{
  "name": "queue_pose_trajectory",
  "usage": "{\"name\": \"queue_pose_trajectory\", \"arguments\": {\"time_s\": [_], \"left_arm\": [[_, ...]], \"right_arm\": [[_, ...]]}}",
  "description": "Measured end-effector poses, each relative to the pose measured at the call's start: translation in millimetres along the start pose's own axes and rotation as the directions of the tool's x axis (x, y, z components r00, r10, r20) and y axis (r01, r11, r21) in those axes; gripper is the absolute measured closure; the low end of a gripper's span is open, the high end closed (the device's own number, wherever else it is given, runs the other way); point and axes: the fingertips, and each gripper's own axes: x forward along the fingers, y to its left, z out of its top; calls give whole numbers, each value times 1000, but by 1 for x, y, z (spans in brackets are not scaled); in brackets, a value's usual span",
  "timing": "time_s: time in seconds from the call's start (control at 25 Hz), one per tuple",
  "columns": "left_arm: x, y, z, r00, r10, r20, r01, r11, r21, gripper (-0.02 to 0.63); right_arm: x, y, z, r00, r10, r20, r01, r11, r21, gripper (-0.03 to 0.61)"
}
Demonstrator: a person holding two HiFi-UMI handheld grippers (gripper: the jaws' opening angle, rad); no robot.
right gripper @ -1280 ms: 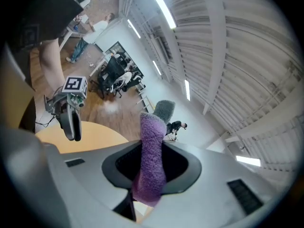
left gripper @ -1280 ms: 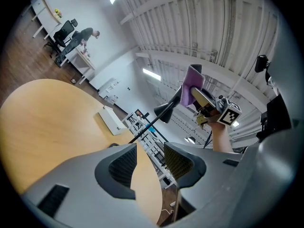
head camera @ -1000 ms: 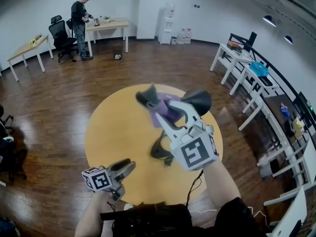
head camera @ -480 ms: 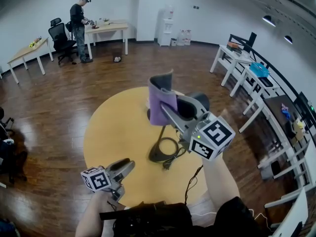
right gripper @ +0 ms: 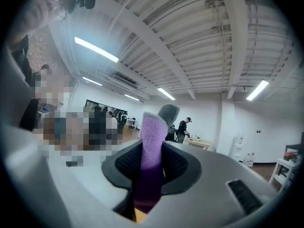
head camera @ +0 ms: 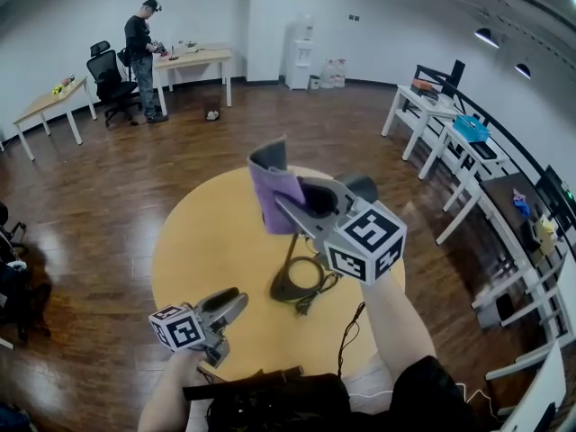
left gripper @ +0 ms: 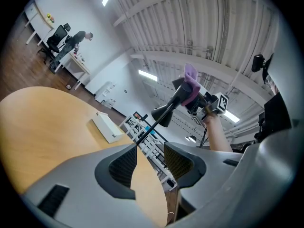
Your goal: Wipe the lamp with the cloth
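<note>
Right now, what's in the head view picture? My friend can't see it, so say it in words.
The right gripper holds a purple cloth up by the head of a black lamp on a round yellow table. The left gripper hangs low, open and empty. A person stands at a far desk.

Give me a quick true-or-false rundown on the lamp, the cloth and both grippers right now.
1. The lamp stands on the round table. True.
2. The left gripper grips the lamp. False: its jaws stand apart with nothing between them.
3. The right gripper is shut on the purple cloth. True.
4. The cloth lies flat on the table. False: the right gripper holds it up in the air.
</note>
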Motion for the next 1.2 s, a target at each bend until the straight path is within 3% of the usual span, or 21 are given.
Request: {"name": "queue_pose_trajectory", "arguments": {"time_s": [0.44, 0.64, 0.76, 1.0, 1.2], "left_arm": [[2, 7, -10, 1000, 6, -26, -6, 1000, -18, 437], [7, 6, -10, 999, 16, -30, -16, 1000, -8, 437], [10, 3, -9, 1000, 9, -22, -10, 1000, -22, 437], [9, 4, -12, 1000, 20, -24, -20, 1000, -15, 437], [10, 8, -15, 1000, 23, -20, -24, 999, -33, 437]], "right_arm": [[-25, -86, -57, 981, -137, -138, 150, 984, 92, 476], [-44, -135, -88, 935, -223, -275, 239, 971, 25, 476], [-57, -160, -103, 911, -275, -309, 294, 956, 17, 476], [-86, -194, -134, 900, -311, -305, 369, 916, 154, 476], [-101, -212, -148, 911, -321, -258, 393, 865, 312, 476]]}}
